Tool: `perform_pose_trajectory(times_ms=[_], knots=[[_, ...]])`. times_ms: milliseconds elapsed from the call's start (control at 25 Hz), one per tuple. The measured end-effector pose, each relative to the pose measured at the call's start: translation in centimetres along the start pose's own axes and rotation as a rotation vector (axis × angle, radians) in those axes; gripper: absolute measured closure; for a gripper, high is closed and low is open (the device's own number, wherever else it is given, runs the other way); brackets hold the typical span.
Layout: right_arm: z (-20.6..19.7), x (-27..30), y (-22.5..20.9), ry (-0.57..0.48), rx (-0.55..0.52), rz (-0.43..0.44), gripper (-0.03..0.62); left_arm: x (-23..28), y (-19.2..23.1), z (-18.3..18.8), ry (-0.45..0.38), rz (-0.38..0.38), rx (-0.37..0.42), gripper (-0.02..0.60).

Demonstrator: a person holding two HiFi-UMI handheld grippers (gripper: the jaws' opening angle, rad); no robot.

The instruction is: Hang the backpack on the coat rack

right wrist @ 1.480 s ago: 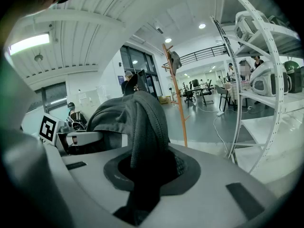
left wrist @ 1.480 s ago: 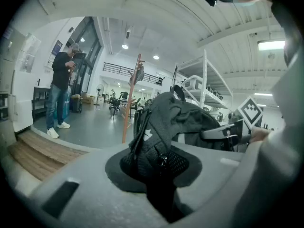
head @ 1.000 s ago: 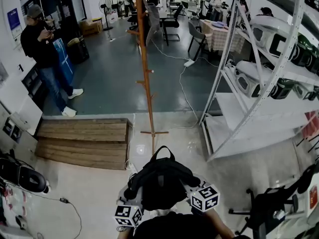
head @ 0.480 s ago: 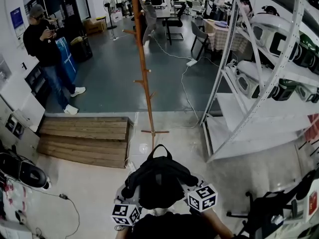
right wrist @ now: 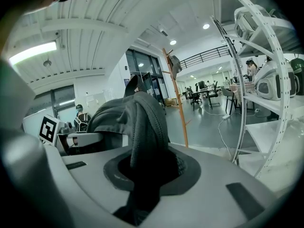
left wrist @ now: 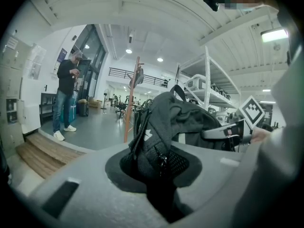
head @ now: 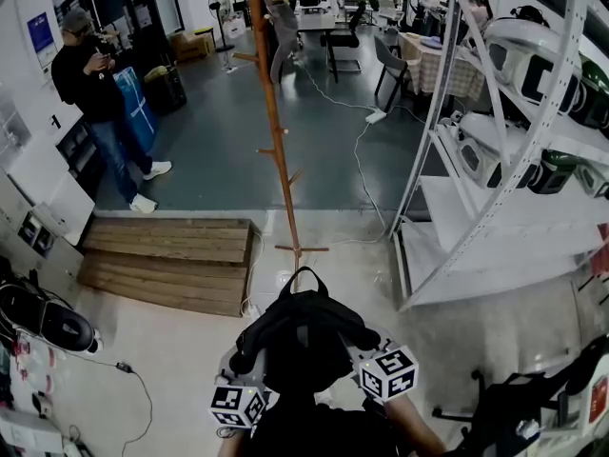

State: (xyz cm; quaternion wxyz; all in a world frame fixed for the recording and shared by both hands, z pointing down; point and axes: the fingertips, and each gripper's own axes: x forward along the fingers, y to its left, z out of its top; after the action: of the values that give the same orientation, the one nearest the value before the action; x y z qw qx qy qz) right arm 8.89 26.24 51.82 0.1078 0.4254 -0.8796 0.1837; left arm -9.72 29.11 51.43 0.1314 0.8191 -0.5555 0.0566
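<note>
Backpack (head: 303,336) is held up in the air, low in the head view, close in front of the person and over pale floor (head: 171,350). Nothing carries it but the two claws.

Left claw (left wrist: 161,184) is narrow and clamped on black mesh fabric at the pack's left side. Right claw (right wrist: 142,179) is narrow too, pinching a thick fold of the same pack on its right side. Neither claw is free.

Key relation: coat rack (head: 276,150) stands straight ahead of the pack, well apart from it. Its cross base (head: 301,249) sits where pale floor meets grey floor, just beside the right end of the wooden step (head: 166,260). The pole's long axis is vertical, with short pegs sticking out at several heights.

Top loop (head: 300,279) of the pack sits on its far side, toward the rack, so it is the part likely to go over a peg. The pole lies roughly between the two claws' lines, and neither hand is clearly nearer.

Judgement: carry phase, hang not yet started. Next comes closing the gap, then lifting the loop to peg height. Risk is that the loop flops shut, since both claws grip the body, not the loop.
</note>
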Motion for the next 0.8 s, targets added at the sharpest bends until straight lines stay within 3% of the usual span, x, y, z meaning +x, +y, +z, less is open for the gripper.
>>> perform_pose_trajectory(times_ms=[800], knots=[[2.6,7.3,-6.2,0.034,0.011,-0.003,0.519,9.2,3.2,0.7,0.034,0.002,-0.038,0.495]])
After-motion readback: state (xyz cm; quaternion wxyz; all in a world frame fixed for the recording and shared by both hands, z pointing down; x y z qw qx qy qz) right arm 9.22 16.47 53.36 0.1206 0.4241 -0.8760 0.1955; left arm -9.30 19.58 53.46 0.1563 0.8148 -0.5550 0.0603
